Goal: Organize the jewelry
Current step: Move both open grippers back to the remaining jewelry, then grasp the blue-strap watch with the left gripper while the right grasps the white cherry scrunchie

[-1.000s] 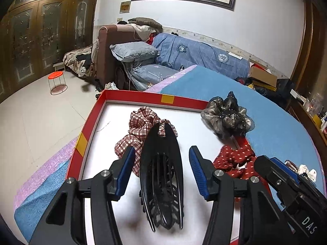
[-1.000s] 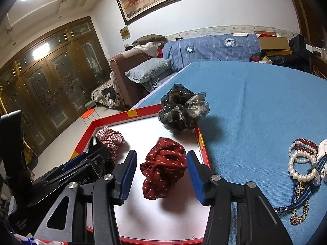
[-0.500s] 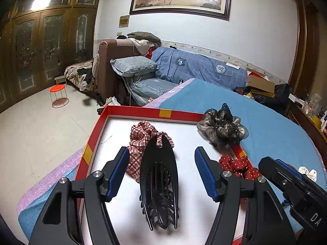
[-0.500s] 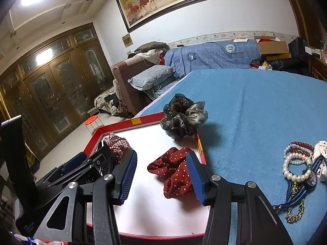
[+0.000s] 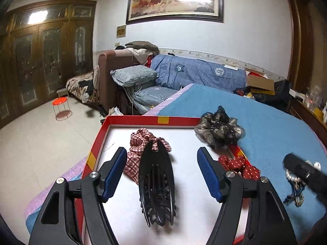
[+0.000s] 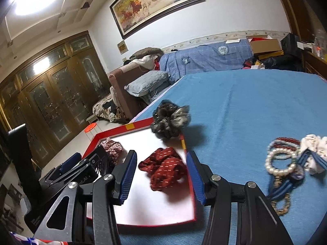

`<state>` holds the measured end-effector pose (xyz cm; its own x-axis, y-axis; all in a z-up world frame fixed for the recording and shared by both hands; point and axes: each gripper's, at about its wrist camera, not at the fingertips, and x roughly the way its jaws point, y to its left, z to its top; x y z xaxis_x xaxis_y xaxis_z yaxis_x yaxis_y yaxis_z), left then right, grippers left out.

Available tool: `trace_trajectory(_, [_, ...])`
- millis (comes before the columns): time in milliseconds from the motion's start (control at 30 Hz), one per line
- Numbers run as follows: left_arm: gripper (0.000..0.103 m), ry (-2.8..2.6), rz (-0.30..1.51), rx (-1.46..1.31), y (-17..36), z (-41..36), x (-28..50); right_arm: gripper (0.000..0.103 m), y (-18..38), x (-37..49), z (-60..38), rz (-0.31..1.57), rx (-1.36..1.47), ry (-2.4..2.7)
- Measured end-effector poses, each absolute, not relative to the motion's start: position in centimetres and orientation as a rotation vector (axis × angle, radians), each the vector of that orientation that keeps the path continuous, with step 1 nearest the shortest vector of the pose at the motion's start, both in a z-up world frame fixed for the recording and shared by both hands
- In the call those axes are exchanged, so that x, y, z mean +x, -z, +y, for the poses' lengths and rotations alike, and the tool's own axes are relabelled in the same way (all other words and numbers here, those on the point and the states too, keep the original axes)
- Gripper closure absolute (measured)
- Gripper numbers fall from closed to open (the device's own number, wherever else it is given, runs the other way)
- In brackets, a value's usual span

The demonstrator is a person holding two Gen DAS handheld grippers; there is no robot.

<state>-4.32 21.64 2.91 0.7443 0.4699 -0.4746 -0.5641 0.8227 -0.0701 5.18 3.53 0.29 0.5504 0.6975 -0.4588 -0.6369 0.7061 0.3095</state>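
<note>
A red-rimmed white tray (image 5: 114,120) (image 6: 114,131) lies on the blue bed. In it lie a black hair claw (image 5: 156,185), a red-white plaid scrunchie (image 5: 137,143) (image 6: 112,146) and a dark red dotted scrunchie (image 6: 165,168) (image 5: 237,164). A grey-black scrunchie (image 5: 219,129) (image 6: 170,119) sits on the tray's far right rim. My left gripper (image 5: 161,173) is open above the claw, not touching it. My right gripper (image 6: 161,175) is open over the red scrunchie. Pearl and red bead bracelets (image 6: 281,155) lie on the bed to the right.
A blue striped band with a gold chain (image 6: 286,187) and a white scrunchie (image 6: 315,145) lie beside the bracelets. The left gripper's body (image 6: 67,173) is at the tray's left. A sofa with pillows (image 5: 134,75) and an orange stool (image 5: 60,103) stand beyond the bed.
Both grippers have pulled back and risen from the tray, staying open. The red dotted scrunchie has flattened out in the tray after the right gripper withdrew from around it.
</note>
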Motion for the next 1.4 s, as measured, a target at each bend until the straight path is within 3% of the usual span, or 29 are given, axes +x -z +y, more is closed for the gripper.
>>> trace_trajectory(400, [0.033,-0.360,0.496,-0.141,-4.5,16.0,-3.3,0.048,-1.4,7.4,-10.7,0.532,0.246,-0.569])
trace_trajectory(600, [0.033,-0.122,0.615,-0.106,-3.8,11.4,-0.4,0.049,-1.0,8.7,-16.2,0.556,0.402,-0.470])
trace_trajectory(800, [0.033,0.150,0.781,-0.115,-2.4,6.9,3.9,0.049,-0.8,9.4,-18.3,0.586,0.512,-0.446])
trace_trajectory(1100, [0.036,0.293,0.868,-0.002,-0.8,-0.3,8.6,0.049,-0.5,9.4,-19.7,0.599,0.588,-0.415])
trace_trajectory(1400, [0.037,0.234,0.936,0.085,1.3,-2.4,13.0,0.048,-0.8,9.2,-20.1,0.582,0.600,-0.438])
